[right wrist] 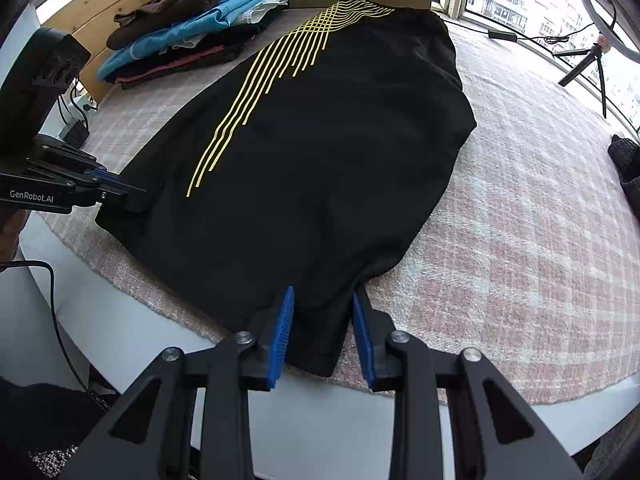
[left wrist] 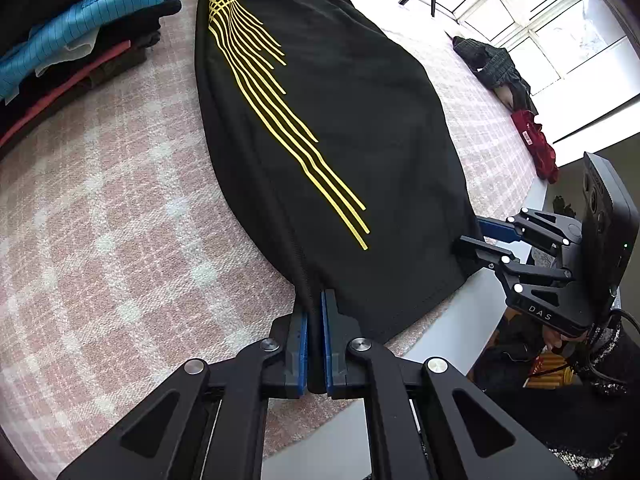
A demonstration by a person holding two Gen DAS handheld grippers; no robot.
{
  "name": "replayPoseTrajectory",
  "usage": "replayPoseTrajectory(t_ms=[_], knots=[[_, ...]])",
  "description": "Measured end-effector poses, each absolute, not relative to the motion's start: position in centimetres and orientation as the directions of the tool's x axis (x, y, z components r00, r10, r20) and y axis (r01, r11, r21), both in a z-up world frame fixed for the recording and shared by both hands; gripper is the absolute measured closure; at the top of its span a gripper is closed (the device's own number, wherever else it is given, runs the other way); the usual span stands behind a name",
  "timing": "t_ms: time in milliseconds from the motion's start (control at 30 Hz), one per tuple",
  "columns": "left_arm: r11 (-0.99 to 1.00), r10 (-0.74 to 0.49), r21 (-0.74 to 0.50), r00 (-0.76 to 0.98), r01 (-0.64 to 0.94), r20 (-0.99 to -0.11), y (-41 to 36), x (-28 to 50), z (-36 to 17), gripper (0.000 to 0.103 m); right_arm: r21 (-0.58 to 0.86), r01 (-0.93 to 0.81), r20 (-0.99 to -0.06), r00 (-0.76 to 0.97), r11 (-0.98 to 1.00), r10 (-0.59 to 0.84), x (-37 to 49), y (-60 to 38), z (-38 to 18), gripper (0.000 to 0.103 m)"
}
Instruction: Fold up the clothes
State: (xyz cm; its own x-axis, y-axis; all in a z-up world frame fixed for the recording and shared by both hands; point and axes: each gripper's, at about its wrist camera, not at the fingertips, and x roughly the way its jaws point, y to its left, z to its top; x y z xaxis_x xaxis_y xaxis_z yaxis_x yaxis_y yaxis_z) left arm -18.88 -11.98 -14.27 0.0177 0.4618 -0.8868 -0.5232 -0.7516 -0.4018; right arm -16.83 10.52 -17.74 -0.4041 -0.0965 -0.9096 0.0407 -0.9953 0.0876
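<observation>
A pink-and-white checked woven cloth (right wrist: 520, 240) is covering the table. On it a black garment with yellow stripes (right wrist: 304, 152) is lying spread flat. A stack of folded clothes, blue, black and red, (right wrist: 192, 36) is sitting beyond the garment's far corner. The left gripper (left wrist: 316, 312) is pinching the garment's near hem, jaws almost closed. The right gripper (right wrist: 322, 312) is straddling the hem's other corner, its blue pads not quite pressing the fabric.

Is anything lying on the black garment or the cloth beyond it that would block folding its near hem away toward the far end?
Nothing visible does. The black garment lies flat and bare; the stack of folded clothes sits off to its side.
</observation>
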Motion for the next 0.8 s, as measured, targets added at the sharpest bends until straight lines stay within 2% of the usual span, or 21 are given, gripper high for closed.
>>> replayPoseTrajectory(t_ms=[33,133,267,433,533,667,800], knots=[[-0.746,0.481,-0.424,0.025,-0.513,-0.876,-12.1,-19.0,-14.0,0.099,0.126,0.033,-0.911,-0.392,-0.991,-0.129,-17.0,10.9,-17.6,0.095],[-0.717,0.573,-0.513,0.021,-0.472,-0.819,-13.1,-19.7,-11.5,0.099,0.258,-0.019,-0.889,-0.395,-0.966,-0.230,-17.2,12.9,-16.3,0.097],[-0.686,0.658,-0.566,-0.056,-0.457,-0.751,-13.7,-22.0,-6.7,0.099,0.400,-0.046,-0.808,-0.488,-0.915,-0.329,-18.1,16.0,-11.8,0.098],[-0.660,0.702,-0.555,-0.153,-0.507,-0.696,-10.3,-29.7,-1.8,0.099,0.475,-0.036,-0.704,-0.615,-0.879,-0.355,-25.1,21.0,-5.7,0.098],[-0.663,0.700,-0.531,-0.185,-0.527,-0.690,-7.0,-35.6,-1.2,0.099,0.450,-0.022,-0.675,-0.663,-0.893,-0.323,-31.4,23.6,-3.6,0.098],[-0.680,0.680,-0.520,-0.179,-0.517,-0.711,-3.5,-43.2,-1.9,0.099,0.410,-0.033,-0.709,-0.640,-0.911,-0.296,-40.2,25.9,-3.9,0.098],[-0.720,0.637,-0.508,-0.159,-0.473,-0.754,-1.8,-48.7,-5.0,0.099,0.293,-0.065,-0.794,-0.572,-0.954,-0.205,-47.8,27.2,-7.3,0.098]])
